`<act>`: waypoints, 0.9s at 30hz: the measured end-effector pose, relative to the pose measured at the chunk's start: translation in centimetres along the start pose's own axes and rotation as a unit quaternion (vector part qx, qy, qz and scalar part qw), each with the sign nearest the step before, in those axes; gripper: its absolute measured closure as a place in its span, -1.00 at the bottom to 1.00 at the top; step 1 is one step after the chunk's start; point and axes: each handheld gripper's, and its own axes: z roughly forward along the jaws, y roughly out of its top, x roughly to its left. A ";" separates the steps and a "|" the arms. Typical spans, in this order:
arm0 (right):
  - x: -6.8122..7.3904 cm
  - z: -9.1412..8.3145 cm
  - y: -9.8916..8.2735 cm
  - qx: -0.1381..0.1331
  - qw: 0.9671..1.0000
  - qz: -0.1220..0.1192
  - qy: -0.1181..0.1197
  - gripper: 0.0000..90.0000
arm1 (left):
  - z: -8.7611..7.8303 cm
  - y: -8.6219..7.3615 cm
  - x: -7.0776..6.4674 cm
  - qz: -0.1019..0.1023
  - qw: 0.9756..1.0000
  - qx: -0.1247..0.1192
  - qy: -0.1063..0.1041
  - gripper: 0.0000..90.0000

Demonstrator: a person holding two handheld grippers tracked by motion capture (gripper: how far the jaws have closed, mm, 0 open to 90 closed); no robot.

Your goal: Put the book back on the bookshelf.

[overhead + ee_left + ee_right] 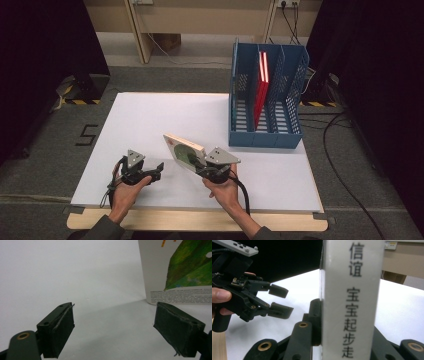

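Landmark: the blue file rack (266,100) at the far right of the desk (150,120). Well to the left of that rack and nearer the front edge, the left claw (159,168), held low over the white desk top in the left hand (129,187), jaws spread apart with nothing between them; in the left gripper view, bare white surface between the two black pads (61,332) and a corner of the book (180,272) standing just beyond the far pad. Next, still left of the rack and in front of it, the book (184,150), white with a green picture on its cover, tilted up off the desk and clamped at its lower corner. Then, closer to the rack's front left corner yet clear of it, the right claw (201,165) in the right hand (225,190), clenched on that book; in the right gripper view, the white spine (352,302) with black printed characters upright between the jaws, pads pressed on both sides, and the left claw (279,301) farther off, open. Inside the rack, a red book (261,90) upright in the middle slot, leaning against a divider.
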 end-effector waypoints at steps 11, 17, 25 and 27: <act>-0.8 -0.9 0.6 0.002 1.000 -0.003 -0.004 0.68 | 0.0 0.0 0.0 -0.001 1.000 0.001 0.000 -0.66; -1.3 -1.2 0.3 0.020 1.000 0.000 0.004 0.68 | 0.0 0.0 0.0 -0.001 1.000 0.000 0.000 -0.66; -1.9 -2.0 -0.5 0.035 0.999 -0.001 0.013 0.67 | -0.1 0.0 -0.1 0.001 1.000 0.001 -0.001 -0.66; -2.0 -2.2 -0.9 0.035 0.999 0.002 0.017 0.67 | 0.0 0.0 -0.1 -0.001 1.000 0.000 -0.002 -0.66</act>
